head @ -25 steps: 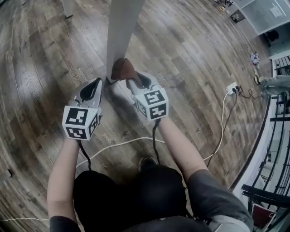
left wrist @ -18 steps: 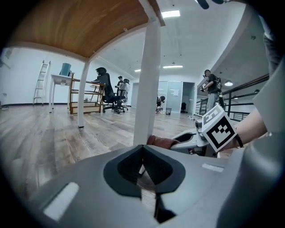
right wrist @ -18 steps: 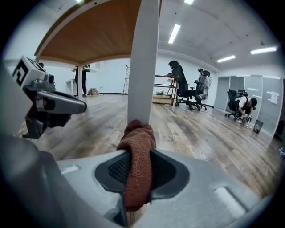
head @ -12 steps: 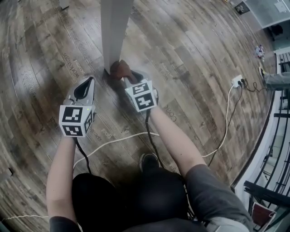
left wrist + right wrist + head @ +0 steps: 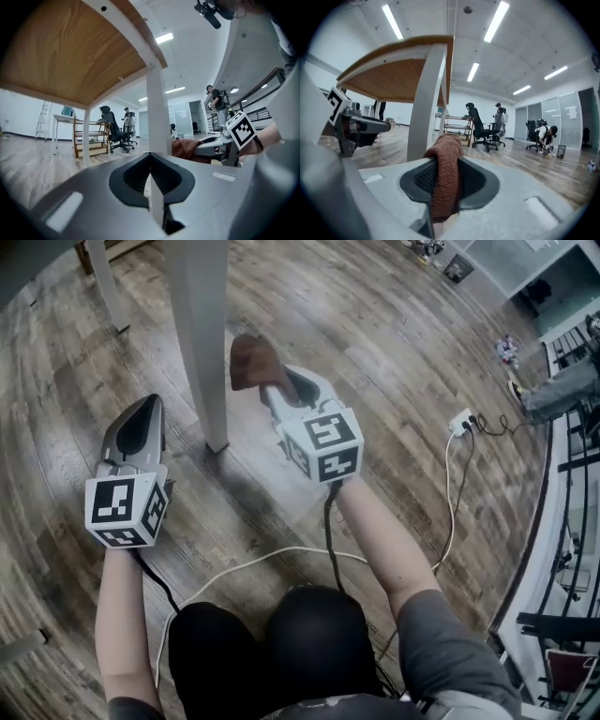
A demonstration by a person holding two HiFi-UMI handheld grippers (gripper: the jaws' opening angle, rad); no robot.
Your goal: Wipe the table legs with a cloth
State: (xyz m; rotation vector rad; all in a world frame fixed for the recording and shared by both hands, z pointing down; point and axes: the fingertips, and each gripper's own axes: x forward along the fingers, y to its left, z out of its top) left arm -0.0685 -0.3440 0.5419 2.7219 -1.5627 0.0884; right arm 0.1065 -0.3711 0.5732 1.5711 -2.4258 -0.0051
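1. Left gripper (image 5: 147,409): jaws pressed together with nothing between them, held low to the left of the table leg (image 5: 202,343).
2. Table leg: white and upright, with its foot on the wooden plank floor (image 5: 375,362). It carries a wood-brown tabletop (image 5: 70,51), seen from beneath.
3. Cloth (image 5: 251,362): brown, clamped in the right gripper (image 5: 270,395) and bunched above its jaw tips. It is just right of the leg; contact cannot be judged.
4. Socket strip (image 5: 461,421): lies on the floor with a white cable (image 5: 449,474).
5. Room: open office with ceiling strip lights (image 5: 497,21), black chairs (image 5: 478,124) and distant people.
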